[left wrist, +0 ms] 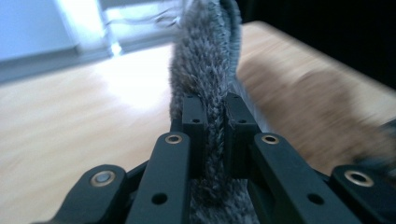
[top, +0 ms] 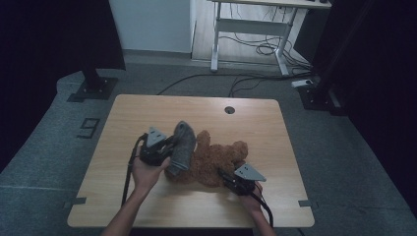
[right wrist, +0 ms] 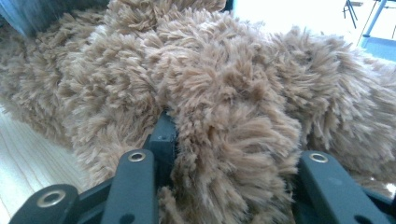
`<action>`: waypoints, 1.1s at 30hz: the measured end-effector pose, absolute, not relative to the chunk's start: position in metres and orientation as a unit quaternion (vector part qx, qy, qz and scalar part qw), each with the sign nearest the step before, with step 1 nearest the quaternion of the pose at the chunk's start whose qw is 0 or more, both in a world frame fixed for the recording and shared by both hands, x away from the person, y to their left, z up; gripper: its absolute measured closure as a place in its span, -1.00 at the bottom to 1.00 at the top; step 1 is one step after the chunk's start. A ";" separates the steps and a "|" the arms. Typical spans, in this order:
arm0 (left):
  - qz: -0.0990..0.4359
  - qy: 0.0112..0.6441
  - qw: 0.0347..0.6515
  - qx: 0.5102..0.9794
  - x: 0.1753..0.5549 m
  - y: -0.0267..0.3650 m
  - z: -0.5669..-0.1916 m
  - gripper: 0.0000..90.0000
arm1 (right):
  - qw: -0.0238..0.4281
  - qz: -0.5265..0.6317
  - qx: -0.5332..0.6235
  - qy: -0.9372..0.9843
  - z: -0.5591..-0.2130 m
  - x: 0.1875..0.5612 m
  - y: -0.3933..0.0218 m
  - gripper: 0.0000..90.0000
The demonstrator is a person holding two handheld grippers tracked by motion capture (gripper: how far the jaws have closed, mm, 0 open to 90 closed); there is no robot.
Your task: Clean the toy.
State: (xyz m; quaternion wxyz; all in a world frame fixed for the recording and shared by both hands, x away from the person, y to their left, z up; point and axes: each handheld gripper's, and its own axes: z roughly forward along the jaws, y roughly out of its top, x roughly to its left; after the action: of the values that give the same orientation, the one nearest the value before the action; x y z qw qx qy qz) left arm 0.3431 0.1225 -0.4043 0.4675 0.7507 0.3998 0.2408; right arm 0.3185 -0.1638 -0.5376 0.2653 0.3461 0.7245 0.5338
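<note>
A brown plush bear (top: 216, 157) lies on the wooden table (top: 147, 113) near its middle. A grey knitted garment (top: 182, 147) rises up from the bear's left end. My left gripper (top: 169, 145) is shut on this grey knit (left wrist: 208, 70), whose fabric is pinched flat between the two black fingers (left wrist: 192, 116). At the bear's near right side, my right gripper (top: 222, 174) is shut on a thick tuft of the brown plush (right wrist: 224, 116). That tuft bulges between the jaws and hides the right fingertip.
A round cable hole (top: 229, 109) sits near the table's far edge. Beyond the table stand a white desk frame (top: 251, 29) with cables on the floor and a black stand base (top: 93, 88) at the left.
</note>
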 end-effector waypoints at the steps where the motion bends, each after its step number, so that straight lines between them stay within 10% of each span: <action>1: 0.242 0.388 0.470 0.755 0.344 0.110 -0.399 0.80 | 0.264 0.534 0.346 0.725 -0.537 0.318 -0.164 0.26; 17: 0.216 0.296 0.386 0.847 0.376 -0.042 -0.444 0.79 | 0.259 0.536 0.348 0.724 -0.538 0.319 -0.165 0.26; 33: 0.248 0.348 0.403 0.809 0.357 0.055 -0.442 0.81 | 0.260 0.538 0.342 0.726 -0.538 0.320 -0.165 0.26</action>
State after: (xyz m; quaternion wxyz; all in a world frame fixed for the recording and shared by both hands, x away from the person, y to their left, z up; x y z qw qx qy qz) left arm 0.3569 0.0554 -0.4423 0.4031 0.8095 0.3478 0.2475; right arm 0.3201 -0.1647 -0.5379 0.2599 0.3416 0.7258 0.5375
